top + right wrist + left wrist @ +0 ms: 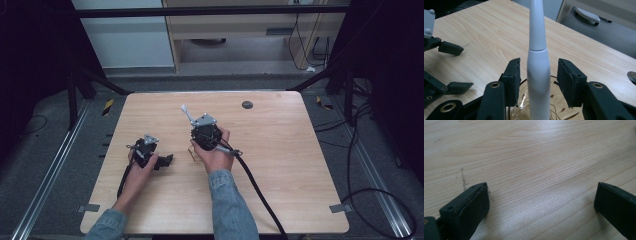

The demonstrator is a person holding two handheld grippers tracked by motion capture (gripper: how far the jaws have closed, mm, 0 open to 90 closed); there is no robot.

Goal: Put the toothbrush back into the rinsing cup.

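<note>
1. Between the two pads of the right gripper (538, 81): electric toothbrush (538, 72), white, long axis upright, neck rising past the top edge of the right gripper view. Pads stand apart on either side of the handle, a gap showing on each side; not clamped.
2. Below the toothbrush: glass cup (556, 110), clear with a brownish tint and faint etched leaves; the toothbrush's lower end stands inside it. In the high view the cup (193, 150) sits just left of the right hand, the brush tip (185, 108) leaning up and away from it.
3. Left of the cup: left gripper (162, 161), resting low over the table (280, 165), jaws wide apart, nothing between them. It is farther from the toothbrush than the right gripper.
4. Beyond the cup, toward the table's far edge: small dark round disc (247, 104), well apart.
5. Judgement: the way up and back from the cup looks unobstructed.
</note>
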